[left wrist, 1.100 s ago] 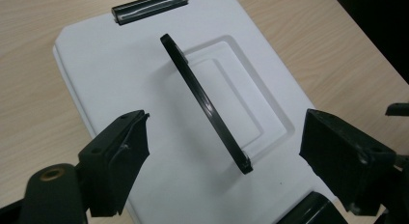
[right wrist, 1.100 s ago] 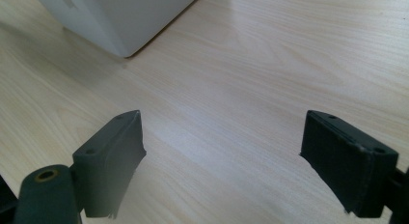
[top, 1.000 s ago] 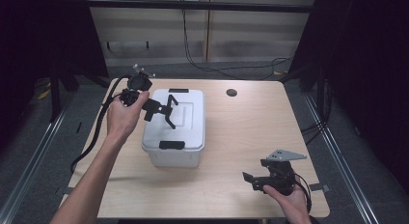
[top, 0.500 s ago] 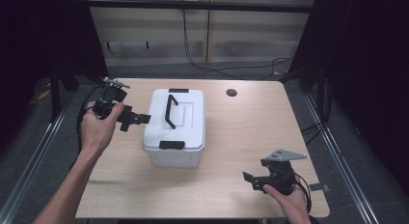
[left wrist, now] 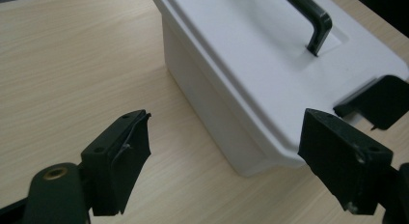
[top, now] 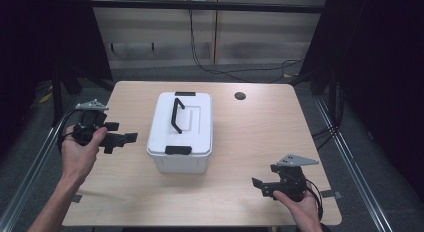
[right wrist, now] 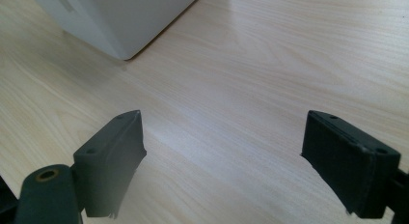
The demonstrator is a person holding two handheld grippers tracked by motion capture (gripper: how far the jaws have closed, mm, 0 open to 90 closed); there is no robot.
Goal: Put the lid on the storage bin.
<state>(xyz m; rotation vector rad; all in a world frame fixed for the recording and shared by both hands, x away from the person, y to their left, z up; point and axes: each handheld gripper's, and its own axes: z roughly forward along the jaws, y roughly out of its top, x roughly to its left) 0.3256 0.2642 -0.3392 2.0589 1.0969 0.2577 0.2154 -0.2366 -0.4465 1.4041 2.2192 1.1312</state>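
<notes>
the left tool (top: 116,138) is hovering with jaws spread just left of the white lidded box (top: 181,129) sitting mid-table (top: 250,142), while the right tool (top: 265,185) is resting wide open near the front right edge.

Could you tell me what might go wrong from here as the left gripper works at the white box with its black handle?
1. The left gripper is open beside the white box, level with its side wall; closing in from there, it might push the box across the table rather than grip it.
2. The black handle stands upright on the lid; a careless pass might snag it.
3. The right gripper sits open and apart, so nothing steadies the box.
</notes>
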